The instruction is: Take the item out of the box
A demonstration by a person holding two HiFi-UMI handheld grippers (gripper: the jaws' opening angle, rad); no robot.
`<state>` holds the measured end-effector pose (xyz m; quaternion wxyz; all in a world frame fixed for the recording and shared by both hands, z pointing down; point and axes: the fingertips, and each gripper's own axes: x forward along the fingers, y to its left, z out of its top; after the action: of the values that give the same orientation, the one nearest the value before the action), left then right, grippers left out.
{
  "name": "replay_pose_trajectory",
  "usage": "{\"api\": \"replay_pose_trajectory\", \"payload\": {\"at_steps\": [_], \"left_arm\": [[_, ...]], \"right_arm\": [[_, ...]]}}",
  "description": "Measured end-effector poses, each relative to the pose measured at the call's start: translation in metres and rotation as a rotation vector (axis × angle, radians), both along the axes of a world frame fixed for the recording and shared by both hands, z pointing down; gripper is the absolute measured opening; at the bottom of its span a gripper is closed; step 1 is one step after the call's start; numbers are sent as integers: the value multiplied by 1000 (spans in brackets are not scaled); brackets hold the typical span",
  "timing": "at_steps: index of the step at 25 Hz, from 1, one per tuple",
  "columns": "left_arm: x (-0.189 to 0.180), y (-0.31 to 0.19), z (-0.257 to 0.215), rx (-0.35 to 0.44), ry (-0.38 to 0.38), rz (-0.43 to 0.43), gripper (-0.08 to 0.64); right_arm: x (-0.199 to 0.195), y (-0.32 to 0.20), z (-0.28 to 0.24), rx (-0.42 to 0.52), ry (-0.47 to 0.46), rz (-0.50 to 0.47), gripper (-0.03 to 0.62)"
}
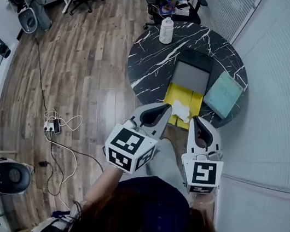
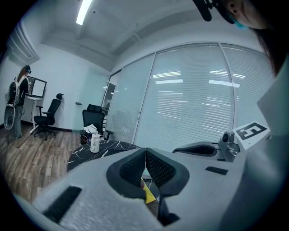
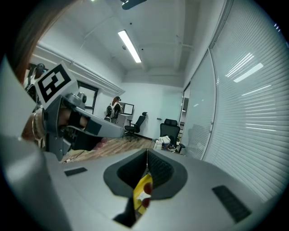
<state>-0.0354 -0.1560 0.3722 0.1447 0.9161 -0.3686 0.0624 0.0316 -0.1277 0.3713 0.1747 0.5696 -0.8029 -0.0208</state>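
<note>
An open dark box (image 1: 192, 72) lies on the round black marble table (image 1: 154, 59). A yellow packet (image 1: 180, 98) with a white patch stretches from the box over the table's near edge, between my two grippers. My left gripper (image 1: 164, 109) touches its left edge; in the left gripper view the jaws (image 2: 145, 155) are shut, with a yellow corner (image 2: 148, 194) showing under the pads. My right gripper (image 1: 195, 121) sits at its right edge. There the jaws (image 3: 146, 158) are shut on the yellow packet (image 3: 143, 193), which has red spots.
A teal flat lid (image 1: 224, 93) lies right of the box. A white bottle (image 1: 166, 30) stands at the table's far edge, with an office chair (image 1: 171, 0) behind it. Glass walls with blinds close off the right side. Cables and a power strip (image 1: 53, 125) lie on the wooden floor to the left.
</note>
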Motion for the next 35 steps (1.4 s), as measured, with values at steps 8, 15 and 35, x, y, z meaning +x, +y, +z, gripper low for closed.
{"api": "replay_pose_trajectory", "payload": {"at_steps": [8,15,35], "left_arm": [[24,-24,-2,4,-2,15,28],[40,-51,-4,11,-3,10,28],[48,-93,-3,4,-22,-26,28]], "right_arm": [[10,-22,17,-50,19,-41,26],[14,-43,38,-100,23,-94,26],[15,-83,103,-263,49,-182,28]]}}
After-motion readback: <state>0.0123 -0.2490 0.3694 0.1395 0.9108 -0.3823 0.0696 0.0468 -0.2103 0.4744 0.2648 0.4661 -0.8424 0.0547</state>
